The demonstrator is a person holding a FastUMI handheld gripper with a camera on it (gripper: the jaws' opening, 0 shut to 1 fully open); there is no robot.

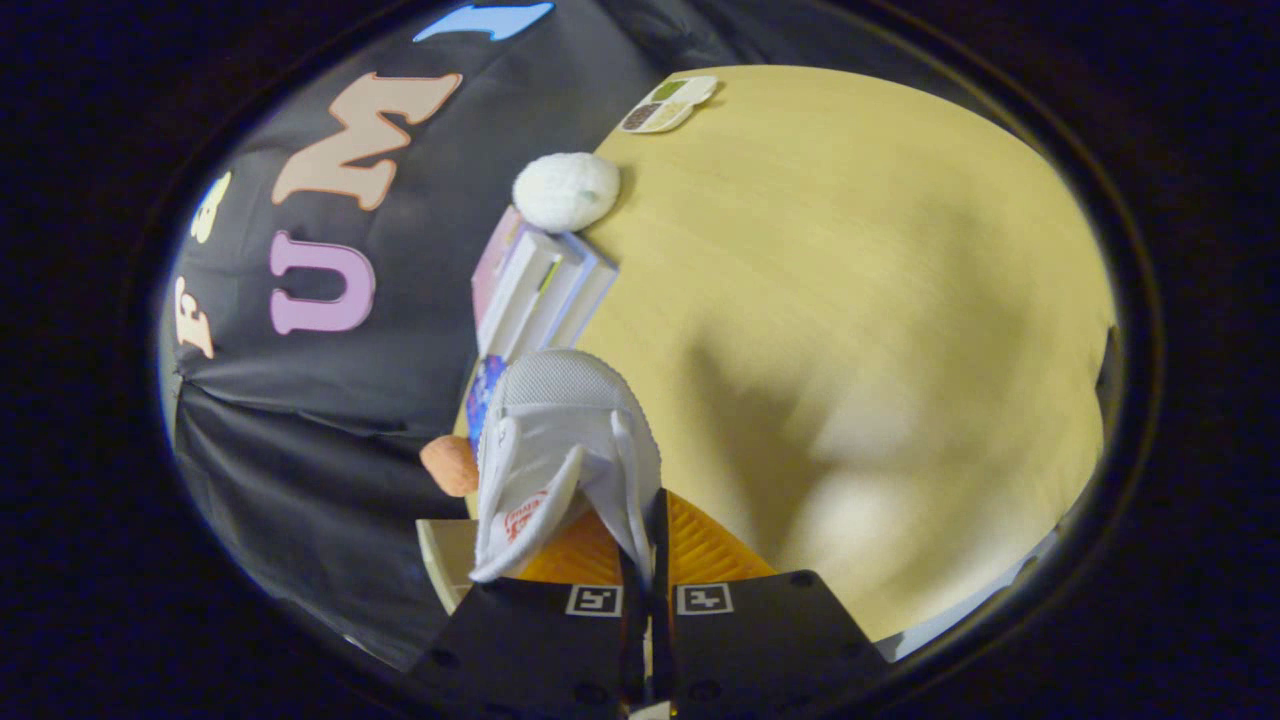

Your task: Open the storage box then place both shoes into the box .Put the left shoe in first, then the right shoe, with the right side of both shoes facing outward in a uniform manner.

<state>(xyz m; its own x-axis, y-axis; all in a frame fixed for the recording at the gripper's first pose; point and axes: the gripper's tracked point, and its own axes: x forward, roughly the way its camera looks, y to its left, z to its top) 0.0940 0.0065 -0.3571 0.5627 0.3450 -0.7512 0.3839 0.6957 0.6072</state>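
The white shoe [565, 440] hung in the air above the table [850, 300], its collar edge pinched between the nearly closed fingers of the gripper [648, 560]. Books [540, 285] lay beyond. This looked like the carrying step; next it needed steering to the box, right side outward.

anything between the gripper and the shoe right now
No. The gripper is shut on the white shoe, both fingers pinching its side wall, and the shoe hangs above the wooden table. The storage box isn't visible, so that path can't be judged.
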